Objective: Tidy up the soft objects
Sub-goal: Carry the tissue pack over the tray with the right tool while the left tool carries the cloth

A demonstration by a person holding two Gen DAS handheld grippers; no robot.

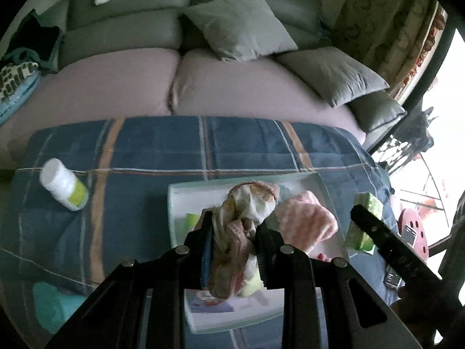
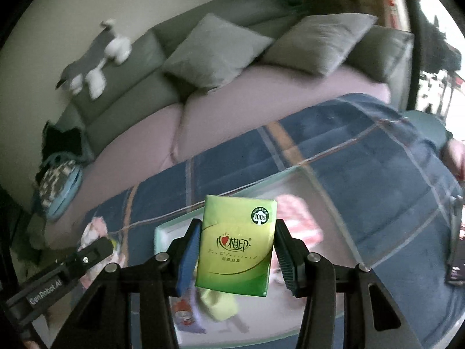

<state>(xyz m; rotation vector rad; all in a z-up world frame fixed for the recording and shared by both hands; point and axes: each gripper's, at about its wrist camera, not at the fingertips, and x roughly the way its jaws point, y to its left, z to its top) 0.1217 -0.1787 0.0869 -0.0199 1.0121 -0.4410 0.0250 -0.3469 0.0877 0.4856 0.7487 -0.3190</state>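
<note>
My left gripper [image 1: 234, 226] is shut on a bunched pink-and-white cloth [image 1: 247, 212] and holds it above a pale rectangular tray [image 1: 177, 203] on the blue plaid blanket. A pink striped cloth [image 1: 305, 221] lies in the tray. My right gripper [image 2: 237, 238] is shut on a green tissue pack [image 2: 237, 241] above the same tray [image 2: 158, 232]. The tissue pack [image 1: 364, 221] and the right gripper also show at the right of the left wrist view. The left gripper with its cloth [image 2: 90, 232] shows at the lower left of the right wrist view.
A white bottle with a green label [image 1: 62, 184] lies on the blanket [image 1: 145, 151] at the left. A grey sofa with cushions [image 1: 241, 26] stands behind, with a plush dog [image 2: 93, 58] on its back. A phone [image 2: 457, 261] lies at the right.
</note>
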